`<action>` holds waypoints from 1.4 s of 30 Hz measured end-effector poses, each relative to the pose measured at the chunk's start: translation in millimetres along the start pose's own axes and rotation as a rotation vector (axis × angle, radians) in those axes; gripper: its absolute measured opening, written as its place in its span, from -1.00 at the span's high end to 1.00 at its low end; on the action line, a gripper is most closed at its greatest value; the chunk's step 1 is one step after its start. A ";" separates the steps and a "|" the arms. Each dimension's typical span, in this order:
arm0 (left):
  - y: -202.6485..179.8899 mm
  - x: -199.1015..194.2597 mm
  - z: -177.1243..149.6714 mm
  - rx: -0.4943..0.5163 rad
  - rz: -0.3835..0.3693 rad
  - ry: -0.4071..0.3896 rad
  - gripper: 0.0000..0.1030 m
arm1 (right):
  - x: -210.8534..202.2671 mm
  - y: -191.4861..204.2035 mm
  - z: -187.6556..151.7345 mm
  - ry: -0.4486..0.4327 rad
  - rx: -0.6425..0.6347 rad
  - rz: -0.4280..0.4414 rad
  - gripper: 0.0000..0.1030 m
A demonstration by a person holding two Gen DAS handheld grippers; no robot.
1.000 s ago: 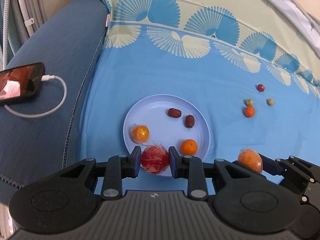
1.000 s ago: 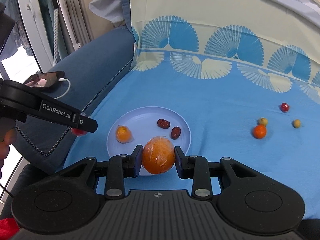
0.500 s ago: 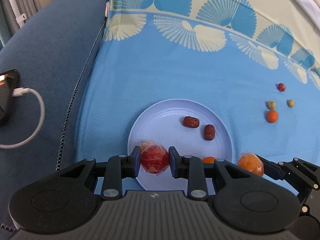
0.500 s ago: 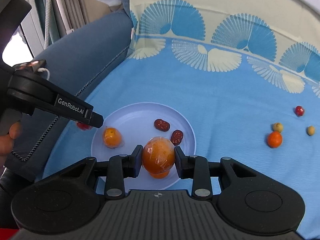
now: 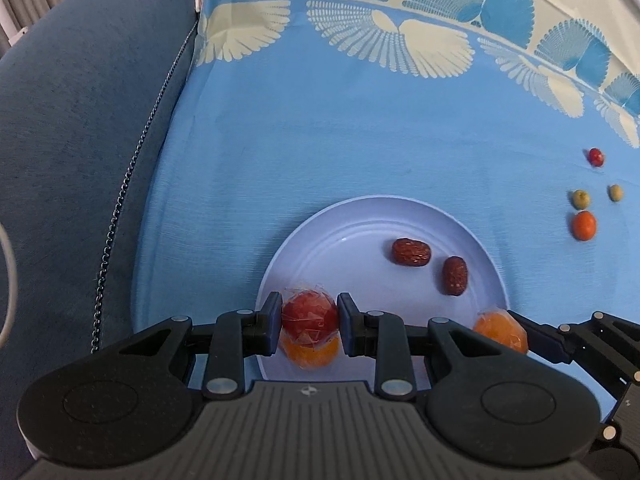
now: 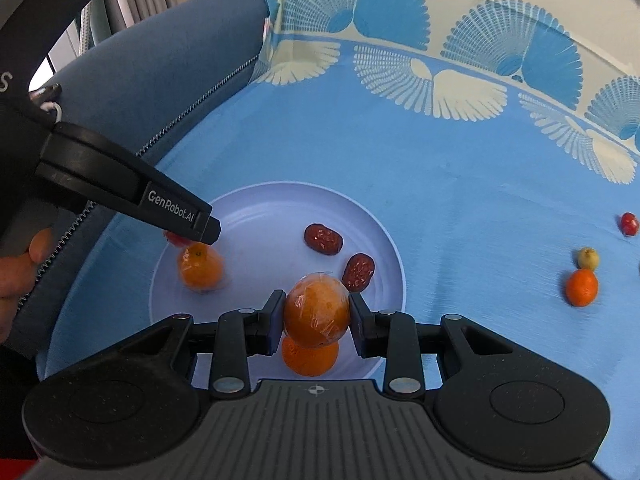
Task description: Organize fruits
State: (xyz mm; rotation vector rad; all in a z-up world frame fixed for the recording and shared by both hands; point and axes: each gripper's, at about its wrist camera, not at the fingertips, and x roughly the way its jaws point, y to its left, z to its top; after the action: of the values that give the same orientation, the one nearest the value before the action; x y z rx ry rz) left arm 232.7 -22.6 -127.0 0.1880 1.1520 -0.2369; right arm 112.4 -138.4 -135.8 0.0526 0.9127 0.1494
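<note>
My left gripper [image 5: 307,322] is shut on a red fruit in clear wrap [image 5: 308,317], held over the near left part of the pale blue plate [image 5: 360,216], above an orange [image 5: 310,354] lying there. My right gripper [image 6: 316,316] is shut on a wrapped orange [image 6: 317,311], held over the plate [image 6: 260,208] above another orange [image 6: 310,357]. Two dark red dates [image 5: 410,252] [image 5: 455,275] lie on the plate's right half. The right gripper's held orange [image 5: 500,330] shows at the plate's near right edge in the left wrist view.
On the blue cloth to the right lie a small orange [image 5: 583,225], two greenish small fruits [image 5: 580,199] [image 5: 615,193] and a small red fruit [image 5: 596,157]. A dark blue sofa arm [image 5: 80,140] rises along the left. A person's hand [image 6: 20,268] holds the left gripper.
Both grippers have come down and forward over the plate, each still holding its fruit. The phone and most of its cable have left the left wrist view.
</note>
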 end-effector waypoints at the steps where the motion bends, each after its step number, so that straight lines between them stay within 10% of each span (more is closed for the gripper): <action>1: 0.4 2.5 -0.1 0.001 0.003 0.003 0.37 | 2.9 0.2 0.0 0.005 -0.004 -0.001 0.32; 5: 1.5 1.1 1.2 0.013 -0.010 -0.047 0.12 | 10.6 0.2 2.8 0.024 -0.006 0.005 0.30; 7: 2.5 -8.1 1.5 0.011 -0.030 -0.090 -0.90 | 7.6 0.8 5.9 0.016 0.000 0.014 -0.31; 8: 2.8 -13.7 0.4 0.003 -0.024 -0.114 -1.00 | 4.4 1.1 8.1 0.007 0.000 0.009 -0.50; 13: 0.4 -39.0 -12.1 0.011 -0.014 -0.133 -0.99 | -21.3 1.3 6.0 0.004 0.001 -0.007 -0.93; 21: 1.1 -92.8 -69.3 -0.002 0.033 -0.120 -0.99 | -79.0 12.2 -36.4 0.066 0.083 0.034 -0.98; 42: -41.5 -202.8 -126.0 0.014 -0.033 -0.295 -0.99 | -235.1 14.0 -87.0 -0.299 0.029 -0.212 -0.99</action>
State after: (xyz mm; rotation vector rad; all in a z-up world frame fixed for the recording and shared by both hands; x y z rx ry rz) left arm 32.0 -10.7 8.3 0.1410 0.8615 -0.2912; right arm -99.5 -161.7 -3.1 0.0040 0.6166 -0.0685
